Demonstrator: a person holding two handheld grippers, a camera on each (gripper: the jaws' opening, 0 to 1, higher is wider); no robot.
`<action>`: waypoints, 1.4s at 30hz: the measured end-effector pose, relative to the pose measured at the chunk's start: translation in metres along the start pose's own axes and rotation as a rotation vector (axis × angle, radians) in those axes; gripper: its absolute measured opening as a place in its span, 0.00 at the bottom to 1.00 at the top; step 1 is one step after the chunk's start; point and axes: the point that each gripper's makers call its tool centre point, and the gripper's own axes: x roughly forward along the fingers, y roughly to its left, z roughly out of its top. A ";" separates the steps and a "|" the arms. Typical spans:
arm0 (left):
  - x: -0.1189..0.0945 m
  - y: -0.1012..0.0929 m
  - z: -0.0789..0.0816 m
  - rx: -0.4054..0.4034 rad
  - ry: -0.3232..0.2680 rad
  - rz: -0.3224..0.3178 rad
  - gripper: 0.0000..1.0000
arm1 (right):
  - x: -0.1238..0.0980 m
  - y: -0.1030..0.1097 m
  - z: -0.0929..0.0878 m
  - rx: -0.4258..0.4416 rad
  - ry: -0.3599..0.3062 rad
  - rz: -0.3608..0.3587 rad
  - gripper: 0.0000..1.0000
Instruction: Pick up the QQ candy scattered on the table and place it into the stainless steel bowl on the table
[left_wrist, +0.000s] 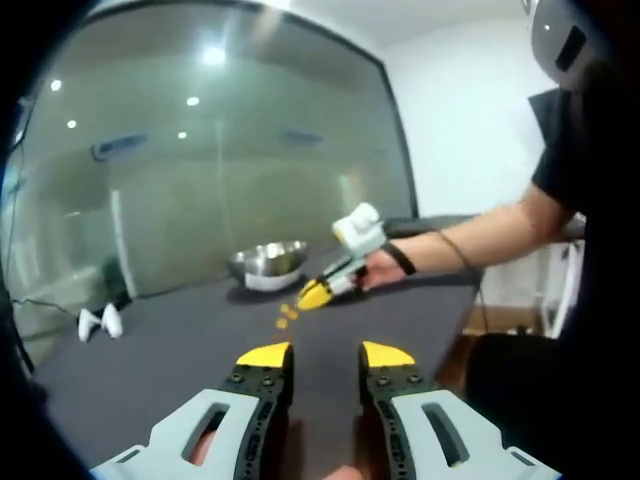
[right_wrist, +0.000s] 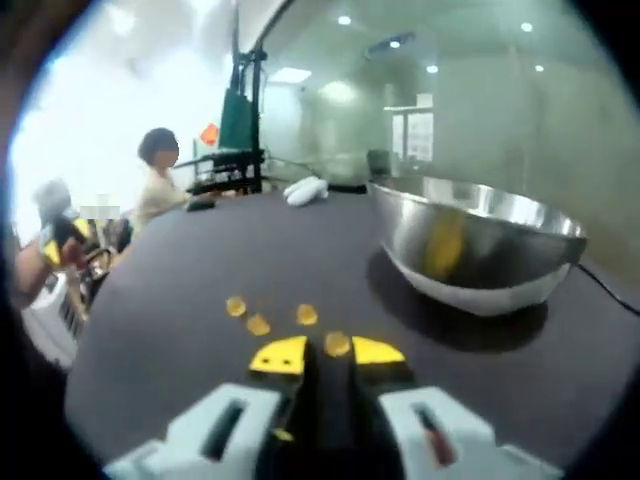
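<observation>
The right gripper (right_wrist: 328, 355), jaws narrowly parted, straddled a QQ candy (right_wrist: 337, 344) and needed a square, gentle pinch before lifting toward the stainless steel bowl (right_wrist: 480, 245), while the left gripper (left_wrist: 325, 354) hung wide and empty.

Glass-walled office (left_wrist: 200, 170) with meeting table (left_wrist: 180, 340)

Candies (right_wrist: 258, 324) on table (right_wrist: 180, 300), left of bowl (right_wrist: 480, 240).

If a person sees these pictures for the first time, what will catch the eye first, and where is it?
The shiny stainless steel bowl dominates the right gripper view, standing on the dark grey table. A few small yellow candies lie scattered on the table just ahead of the right gripper, whose yellow-tipped jaws are nearly closed, one candy at their tips. In the left gripper view, the open left gripper points toward them from farther back.
</observation>
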 end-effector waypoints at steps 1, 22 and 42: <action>0.000 0.000 0.000 0.001 0.000 0.001 0.28 | 0.002 0.000 0.001 -0.001 -0.001 0.000 0.16; -0.004 0.001 0.002 0.011 0.000 0.013 0.28 | -0.001 0.006 0.009 -0.081 -0.004 0.004 0.08; -0.001 0.001 0.003 0.023 0.003 0.009 0.28 | -0.032 -0.088 0.138 -0.098 -0.236 -0.274 0.09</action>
